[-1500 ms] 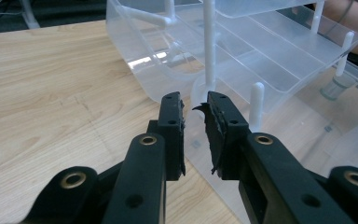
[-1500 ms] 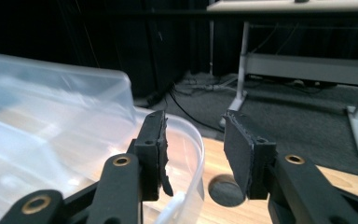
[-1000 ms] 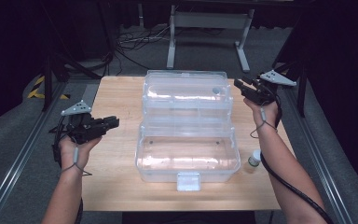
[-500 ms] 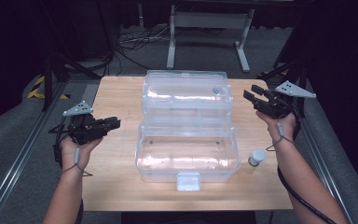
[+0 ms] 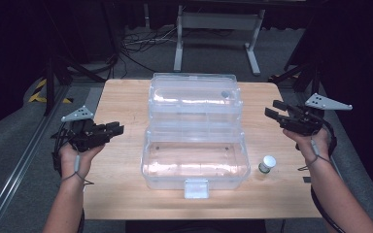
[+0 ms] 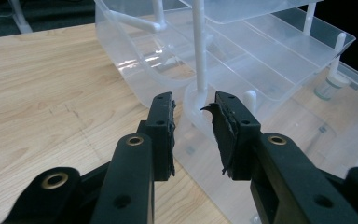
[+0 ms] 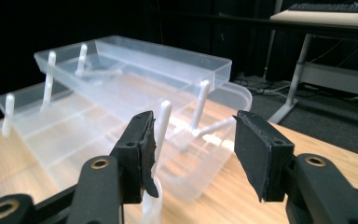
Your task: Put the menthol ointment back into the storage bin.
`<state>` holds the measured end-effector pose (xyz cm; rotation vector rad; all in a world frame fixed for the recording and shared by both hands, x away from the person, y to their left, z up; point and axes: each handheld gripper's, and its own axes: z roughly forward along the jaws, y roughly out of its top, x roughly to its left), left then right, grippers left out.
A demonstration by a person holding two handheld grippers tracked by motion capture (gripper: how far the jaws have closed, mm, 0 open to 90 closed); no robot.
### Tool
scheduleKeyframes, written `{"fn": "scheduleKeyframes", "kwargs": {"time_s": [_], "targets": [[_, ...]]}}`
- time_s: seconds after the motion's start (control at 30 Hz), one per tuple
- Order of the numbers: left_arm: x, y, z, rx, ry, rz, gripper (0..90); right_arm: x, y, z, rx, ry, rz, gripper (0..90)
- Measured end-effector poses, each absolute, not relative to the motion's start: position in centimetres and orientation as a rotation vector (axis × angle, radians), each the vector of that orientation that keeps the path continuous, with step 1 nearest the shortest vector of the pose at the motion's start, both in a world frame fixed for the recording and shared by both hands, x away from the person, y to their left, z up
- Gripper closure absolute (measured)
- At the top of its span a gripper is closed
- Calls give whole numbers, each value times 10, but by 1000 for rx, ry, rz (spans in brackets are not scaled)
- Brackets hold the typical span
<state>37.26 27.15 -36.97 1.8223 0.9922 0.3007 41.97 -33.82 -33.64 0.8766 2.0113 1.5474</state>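
Note:
A clear plastic toolbox [image 5: 194, 160] stands open at the middle of the wooden table [image 5: 121, 97], its stepped trays [image 5: 194, 99] fanned out toward the back. A small round item [image 5: 226, 94] lies in the top tray. My left gripper [image 5: 116, 129] hovers left of the box, open with a narrow gap and empty; in the left gripper view its tips [image 6: 193, 123] point at the box's side hinge arm [image 6: 199, 51]. My right gripper [image 5: 272, 110] hovers right of the trays, open and empty, and in its own view the right gripper [image 7: 193, 149] faces the trays [image 7: 121, 74].
A small vial with a white cap [image 5: 267, 163] stands on the table right of the box's front corner, and the same vial [image 6: 328, 87] shows through the box wall. Bare tabletop [image 6: 42, 93] lies left of the box. Desk legs and cables [image 5: 141, 43] sit behind the table.
My right gripper has drawn back from over the upper tray to the right, clear of the box. The left gripper and the box have stayed put.

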Motion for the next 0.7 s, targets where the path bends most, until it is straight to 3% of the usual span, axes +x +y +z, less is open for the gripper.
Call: {"fn": "scheduleKeyframes", "kwargs": {"time_s": [0.7], "targets": [[362, 280, -371, 1821, 1019, 307, 678, 403, -356, -335, 827, 2320, 1329, 430]]}}
